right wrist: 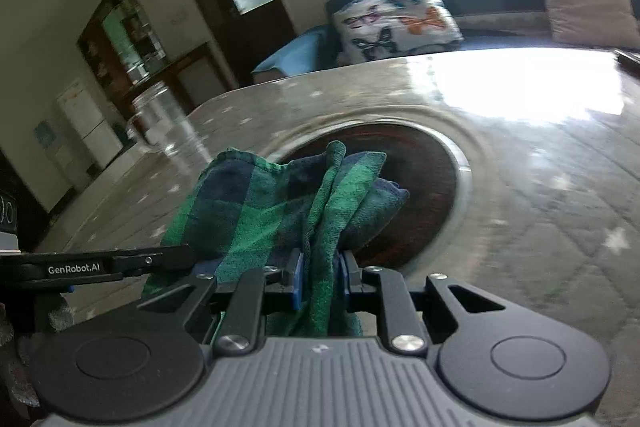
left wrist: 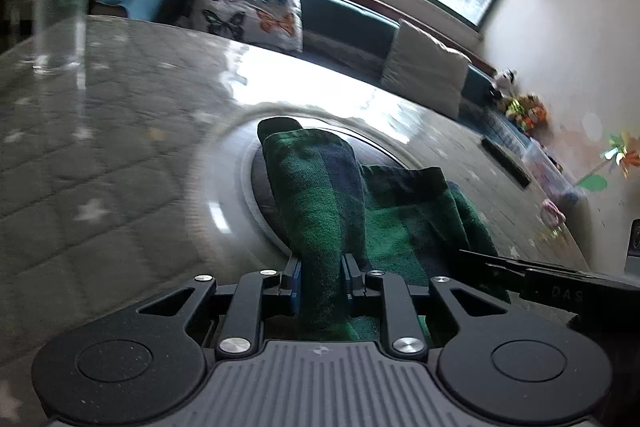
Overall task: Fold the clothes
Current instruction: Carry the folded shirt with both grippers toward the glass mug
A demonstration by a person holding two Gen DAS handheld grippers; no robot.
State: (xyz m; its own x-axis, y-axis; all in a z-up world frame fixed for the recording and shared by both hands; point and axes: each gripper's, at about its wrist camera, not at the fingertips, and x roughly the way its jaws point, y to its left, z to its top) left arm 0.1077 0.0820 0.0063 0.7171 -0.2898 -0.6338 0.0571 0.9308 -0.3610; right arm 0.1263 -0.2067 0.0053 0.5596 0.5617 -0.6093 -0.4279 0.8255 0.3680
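Both pinched tight: my left gripper (left wrist: 320, 281) and right gripper (right wrist: 320, 279) each clamped the green checked cloth (right wrist: 256, 211), bunched at twelve o'clock above the table (left wrist: 100, 167), to spread it.

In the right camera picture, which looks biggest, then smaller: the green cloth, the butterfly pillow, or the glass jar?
1. Green cloth, though it is nearest the camera.
2. Butterfly pillow.
3. Glass jar, blurry.
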